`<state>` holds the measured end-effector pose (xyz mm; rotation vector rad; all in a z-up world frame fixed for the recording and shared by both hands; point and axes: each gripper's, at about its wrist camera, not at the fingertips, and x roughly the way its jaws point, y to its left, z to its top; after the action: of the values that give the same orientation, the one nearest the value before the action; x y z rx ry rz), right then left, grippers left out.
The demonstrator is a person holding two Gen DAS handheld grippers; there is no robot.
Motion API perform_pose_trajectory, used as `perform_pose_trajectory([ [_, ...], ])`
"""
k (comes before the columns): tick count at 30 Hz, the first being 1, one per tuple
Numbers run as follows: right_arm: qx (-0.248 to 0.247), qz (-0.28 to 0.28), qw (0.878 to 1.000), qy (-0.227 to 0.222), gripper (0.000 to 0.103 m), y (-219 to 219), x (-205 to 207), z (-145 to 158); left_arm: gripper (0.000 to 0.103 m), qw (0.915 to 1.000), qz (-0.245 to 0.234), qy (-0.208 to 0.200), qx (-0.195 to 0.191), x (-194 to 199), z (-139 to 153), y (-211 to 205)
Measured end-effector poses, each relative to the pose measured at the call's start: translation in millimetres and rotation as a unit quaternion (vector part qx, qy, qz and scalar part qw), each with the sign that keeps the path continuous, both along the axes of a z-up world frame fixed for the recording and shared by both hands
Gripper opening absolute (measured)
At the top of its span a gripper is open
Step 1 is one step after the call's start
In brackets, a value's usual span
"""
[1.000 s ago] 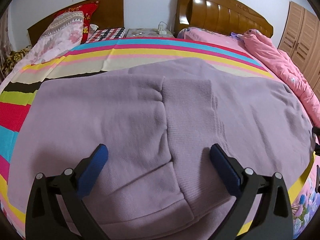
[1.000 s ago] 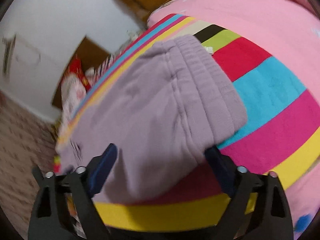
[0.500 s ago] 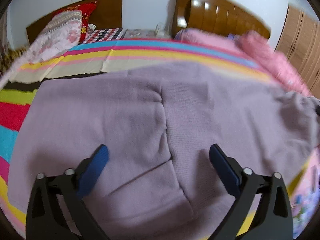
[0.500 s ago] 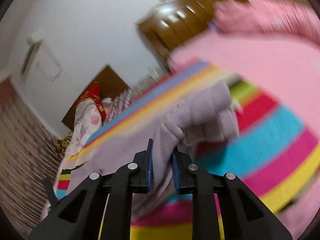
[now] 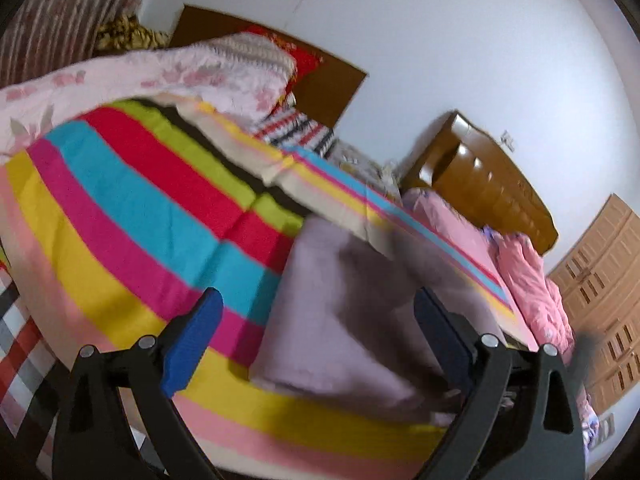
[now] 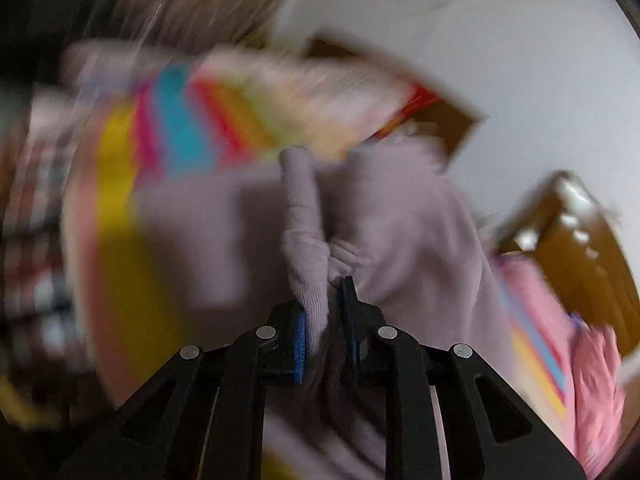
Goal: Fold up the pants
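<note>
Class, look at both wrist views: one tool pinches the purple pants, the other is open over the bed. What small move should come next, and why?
Probably carry the gripped edge across and lay it down on the rest of the pants. The right tool is shut on a bunched fold of fabric lifted off the striped blanket, and the left tool is open, holding nothing, so the fold rests with the right one.

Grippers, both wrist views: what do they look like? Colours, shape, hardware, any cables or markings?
The left gripper and the right gripper look the same build: matte black angular linkage arms with triangular cut-outs, silver round pivot pins at the joints, and jaws lined with blue ribbed pads. No cables, labels or markings show in either view. No hand or sleeve is visible.
</note>
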<state>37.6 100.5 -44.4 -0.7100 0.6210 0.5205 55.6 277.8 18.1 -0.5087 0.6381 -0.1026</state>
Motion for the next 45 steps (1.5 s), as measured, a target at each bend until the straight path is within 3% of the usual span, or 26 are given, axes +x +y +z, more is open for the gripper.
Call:
perform_pose_trajectory([
  [2,-0.052,0.007,0.995,-0.090,0.020,10.3,-21.4,-16.5,0.096,0.9992,-0.029,0.012,-0.024,5.2,-9.7,0.3],
  [5,-0.038,0.016,0.993,-0.108,0.020,-0.5,-28.3,-9.4,0.096,0.9932,-0.068,0.012,-0.094,16.0,-18.3,-2.8],
  [8,-0.052,0.020,0.987,-0.151,0.019,-6.5,-44.1,-13.2,0.096,0.9739,-0.141,0.009,-0.177,33.4,-18.6,-15.2],
  [11,-0.031,0.022,0.986,-0.162,0.016,-10.9,-55.5,-8.8,0.100,0.9575,-0.203,0.038,-0.201,47.5,-18.7,-40.0],
  [13,-0.020,0.055,0.992,-0.116,0.023,-10.0,-58.3,-0.9,0.100,0.9645,-0.193,0.055,-0.172,54.5,-18.9,-48.3],
  [14,-0.011,0.072,0.994,-0.078,0.044,-12.7,-60.2,3.3,0.100,0.9662,-0.188,0.059,-0.166,56.8,-19.9,-49.2],
  [15,0.021,0.082,0.995,-0.052,0.055,-21.3,-64.1,14.2,0.100,0.9649,-0.186,0.062,-0.175,58.6,-22.9,-47.2],
  [17,0.082,0.072,0.994,-0.026,0.054,-41.5,-63.2,37.2,0.100,0.9633,-0.178,0.063,-0.191,58.1,-27.8,-43.7],
  [20,0.135,0.050,0.990,0.011,0.039,-68.8,-45.6,62.5,0.100,0.9646,-0.153,0.054,-0.208,50.3,-33.6,-31.2],
  [23,0.111,0.036,0.992,0.040,0.036,-75.0,-12.4,62.7,0.100,0.9602,-0.146,0.040,-0.235,38.9,-36.6,-24.0],
  [27,0.054,0.028,0.992,0.111,0.029,-50.2,24.5,29.0,0.100,0.9642,-0.135,0.041,-0.225,30.2,-35.4,-22.5],
  [29,0.059,0.025,0.992,0.110,0.027,-46.3,30.5,25.2,0.100,0.9643,-0.134,0.040,-0.225,26.4,-36.2,-18.7],
  [30,0.064,0.026,0.992,0.110,0.016,-47.7,29.8,26.8,0.100,0.9645,-0.132,0.040,-0.225,24.8,-36.3,-16.3],
  [32,0.088,0.028,0.989,0.111,0.012,-45.2,34.2,29.1,0.100,0.9646,-0.129,0.040,-0.227,24.0,-36.4,-12.0],
  [35,0.144,0.041,0.983,0.108,0.011,-49.8,22.2,51.4,0.100,0.9638,-0.128,0.033,-0.232,25.0,-38.6,-5.6],
  [37,0.137,0.051,0.985,0.089,0.011,-43.9,12.5,65.8,0.100,0.9632,-0.126,0.029,-0.236,25.6,-39.1,-3.8],
  [40,0.090,0.053,0.988,0.115,0.013,-29.3,19.6,42.9,0.100,0.9629,-0.123,0.029,-0.239,25.8,-41.4,-3.4],
  [41,0.071,0.053,0.988,0.127,0.022,-25.4,20.1,25.2,0.100,0.9629,-0.122,0.030,-0.239,25.8,-42.1,-3.5],
  [43,0.093,0.050,0.987,0.119,0.022,-29.5,19.1,23.3,0.100,0.9635,-0.123,0.030,-0.236,23.2,-41.1,-3.0],
  [45,0.111,0.046,0.983,0.140,0.023,-34.5,24.7,28.4,0.100,0.9637,-0.122,0.028,-0.236,22.1,-39.7,-1.0],
])
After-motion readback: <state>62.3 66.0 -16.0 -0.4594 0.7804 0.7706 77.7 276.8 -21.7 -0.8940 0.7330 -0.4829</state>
